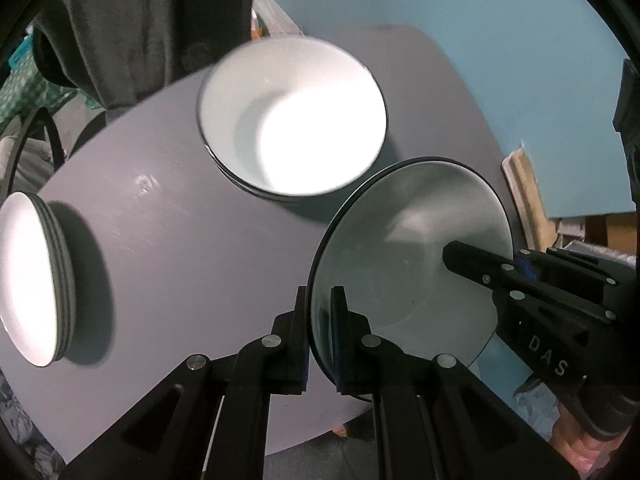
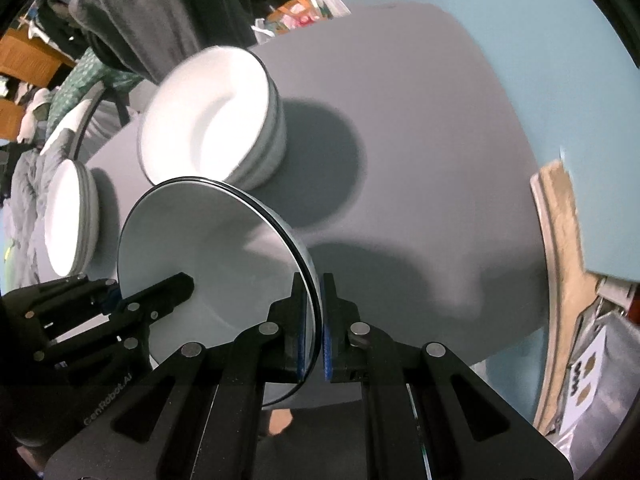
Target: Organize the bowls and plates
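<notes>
Fingers (image 1: 301,332) of the left gripper (image 1: 320,344) were pinched on the rim of a white bowl (image 1: 412,264), one finger outside and one inside the wall. In the left wrist view the bowl hung over the near edge of the grey surface (image 1: 180,240), with the right gripper (image 1: 520,292) reaching in from 3 o'clock. A stack of bowls (image 1: 292,120) stood at 12 o'clock, and a second, flatter stack (image 1: 32,280) at 9 o'clock.

From the right wrist view, the right gripper (image 2: 318,328) likewise clamped the opposite rim of the bowl (image 2: 208,248). Its fingers (image 2: 330,332) were narrow. The bowl stack (image 2: 212,116) lay at 11 o'clock, just beyond the held bowl, so I judged the carry would run forward.
</notes>
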Action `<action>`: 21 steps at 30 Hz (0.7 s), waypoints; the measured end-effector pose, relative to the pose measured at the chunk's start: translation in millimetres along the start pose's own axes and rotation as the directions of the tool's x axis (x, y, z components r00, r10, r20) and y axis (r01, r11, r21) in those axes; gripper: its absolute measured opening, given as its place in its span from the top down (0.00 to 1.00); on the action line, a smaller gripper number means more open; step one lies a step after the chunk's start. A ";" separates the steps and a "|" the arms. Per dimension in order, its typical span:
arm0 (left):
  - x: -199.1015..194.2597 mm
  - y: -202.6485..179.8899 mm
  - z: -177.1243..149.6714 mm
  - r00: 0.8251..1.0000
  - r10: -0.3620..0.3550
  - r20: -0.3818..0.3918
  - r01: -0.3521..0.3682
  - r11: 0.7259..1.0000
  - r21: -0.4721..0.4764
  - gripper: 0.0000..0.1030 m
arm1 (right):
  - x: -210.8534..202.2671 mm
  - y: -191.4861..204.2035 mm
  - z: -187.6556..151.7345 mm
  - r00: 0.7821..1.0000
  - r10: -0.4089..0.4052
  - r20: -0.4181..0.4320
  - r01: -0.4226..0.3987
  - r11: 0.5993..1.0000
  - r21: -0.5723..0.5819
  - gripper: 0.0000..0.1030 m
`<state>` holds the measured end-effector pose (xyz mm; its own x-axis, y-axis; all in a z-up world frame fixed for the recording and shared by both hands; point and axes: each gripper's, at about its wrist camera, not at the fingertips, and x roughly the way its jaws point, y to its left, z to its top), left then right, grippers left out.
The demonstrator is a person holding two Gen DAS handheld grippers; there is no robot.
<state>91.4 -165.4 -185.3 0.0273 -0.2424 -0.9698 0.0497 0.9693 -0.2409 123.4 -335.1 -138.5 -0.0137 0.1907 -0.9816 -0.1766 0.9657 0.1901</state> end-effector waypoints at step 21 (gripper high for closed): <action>-17.7 44.8 73.1 0.994 0.056 0.090 -0.049 0.996 -0.080 0.92 | -0.8 31.1 77.4 0.999 0.022 0.042 -0.018 0.997 -0.081 0.93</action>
<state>166.1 -120.7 -176.2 0.1200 -0.1900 -0.9744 -0.0316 0.9803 -0.1951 194.1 -291.7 -130.2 0.0235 0.2187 -0.9755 -0.2557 0.9446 0.2056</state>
